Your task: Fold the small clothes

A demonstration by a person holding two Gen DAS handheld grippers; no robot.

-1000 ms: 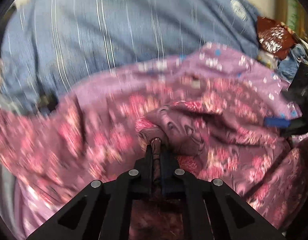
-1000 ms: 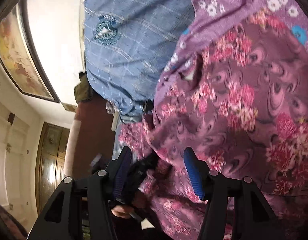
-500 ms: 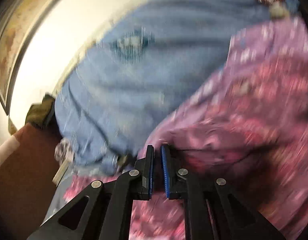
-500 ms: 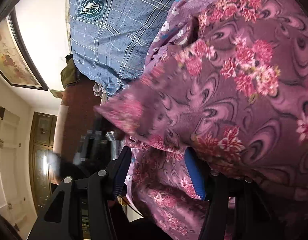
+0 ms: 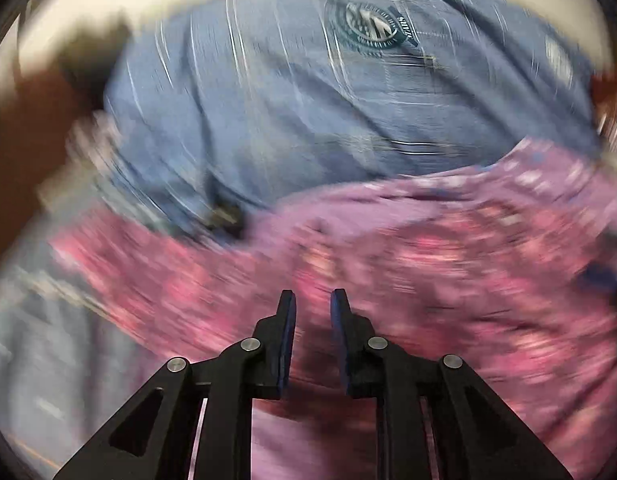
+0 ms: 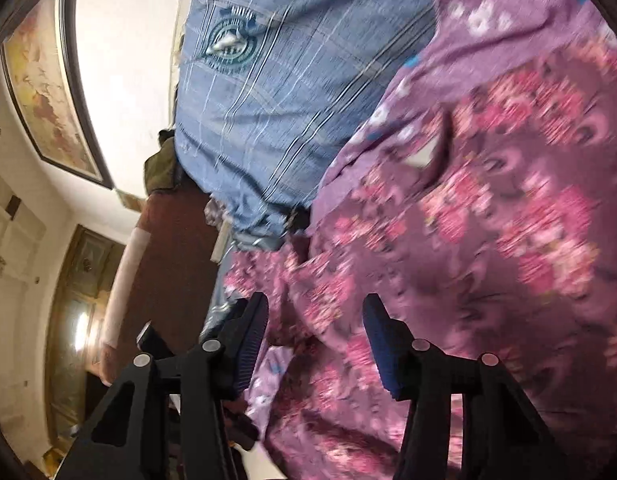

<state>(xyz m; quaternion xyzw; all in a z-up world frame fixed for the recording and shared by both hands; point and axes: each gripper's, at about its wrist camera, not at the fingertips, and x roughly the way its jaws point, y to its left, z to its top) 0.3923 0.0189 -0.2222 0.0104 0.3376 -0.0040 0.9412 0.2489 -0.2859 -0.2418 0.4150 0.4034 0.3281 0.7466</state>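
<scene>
A purple flowered garment fills the near right, lying partly over a blue striped shirt farther left, while the right tool gapes wide over it and the left tool stands slightly apart, gripping nothing.

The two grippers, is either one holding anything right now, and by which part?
Nothing is held. The left gripper is open, with a clear gap between its fingers, over the purple floral garment. The right gripper is open wide over the same cloth.

Rumpled purple floral garment beside blue plaid shirt
</scene>
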